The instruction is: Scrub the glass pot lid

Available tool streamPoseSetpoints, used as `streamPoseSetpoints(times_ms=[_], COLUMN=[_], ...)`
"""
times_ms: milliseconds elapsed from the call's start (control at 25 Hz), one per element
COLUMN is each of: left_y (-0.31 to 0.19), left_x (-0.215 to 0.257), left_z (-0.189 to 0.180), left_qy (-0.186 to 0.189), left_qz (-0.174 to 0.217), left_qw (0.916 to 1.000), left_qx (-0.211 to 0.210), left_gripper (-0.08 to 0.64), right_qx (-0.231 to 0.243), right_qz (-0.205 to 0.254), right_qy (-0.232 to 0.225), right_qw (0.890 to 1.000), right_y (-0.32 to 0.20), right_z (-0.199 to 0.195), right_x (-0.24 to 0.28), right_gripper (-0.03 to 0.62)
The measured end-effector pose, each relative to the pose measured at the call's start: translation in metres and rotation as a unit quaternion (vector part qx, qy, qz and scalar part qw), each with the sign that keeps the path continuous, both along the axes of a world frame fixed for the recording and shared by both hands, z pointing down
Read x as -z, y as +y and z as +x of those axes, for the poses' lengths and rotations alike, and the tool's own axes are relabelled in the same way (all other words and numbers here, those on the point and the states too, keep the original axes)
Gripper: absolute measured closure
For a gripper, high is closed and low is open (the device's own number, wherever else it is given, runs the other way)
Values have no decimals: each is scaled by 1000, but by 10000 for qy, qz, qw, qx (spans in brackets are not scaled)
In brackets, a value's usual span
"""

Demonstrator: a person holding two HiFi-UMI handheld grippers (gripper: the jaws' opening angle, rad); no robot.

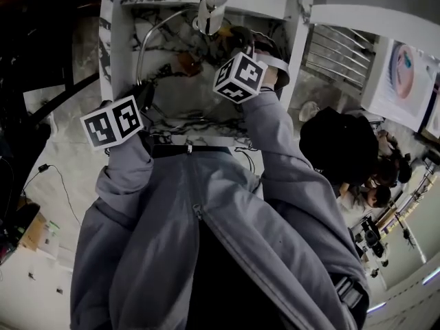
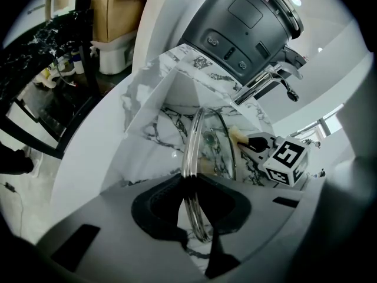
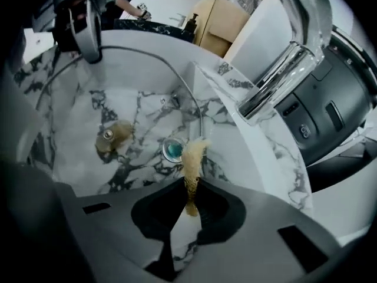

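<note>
Grey jacket sleeves fill the head view, reaching to both claws over a white marble-veined sink. Beyond the left claw, up on the surface behind the basin, stands a dark grey kitchen appliance with small buttons on its side. A chrome faucet juts out above and to the right of the right claw. The glass pot lid stands on edge inside the sink, straight ahead of the left claw, whose jaws are clamped on the lid's metal rim. Its knob shows ahead and to the left of the right claw. The right claw is closed on a thin yellow scrub pad, which sticks forward from the jaws with its free end right at the lid's far rim. A blue-green drain sits just ahead of that claw, beside the pad.
</note>
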State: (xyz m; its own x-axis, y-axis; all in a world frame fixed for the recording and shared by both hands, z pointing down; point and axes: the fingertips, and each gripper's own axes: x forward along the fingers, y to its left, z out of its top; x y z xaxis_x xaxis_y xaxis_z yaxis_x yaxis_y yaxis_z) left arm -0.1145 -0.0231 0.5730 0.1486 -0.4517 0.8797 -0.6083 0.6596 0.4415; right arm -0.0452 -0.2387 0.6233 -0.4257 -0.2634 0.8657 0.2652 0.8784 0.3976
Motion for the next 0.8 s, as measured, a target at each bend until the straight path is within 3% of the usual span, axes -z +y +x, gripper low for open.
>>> streamPoseSetpoints(times_ms=[240,400,800], left_y=[-3,-2,-1], left_x=[0,-1,-2], left_z=[-1,0,1], left_qy=[199,204,191], left_qz=[94,69,83], left_qw=[9996,9996,9996], left_qx=[175,177,211], left_gripper=[476,476,477], right_qx=[571,986,1273], right_qz=[164,-109,-981], right_qy=[355,888,1992], right_qw=[9976,9911,9667], right_y=[3,24,77], right_z=[-6,9,65], right_x=[-28,-42,-49], right_gripper=[545,545,543])
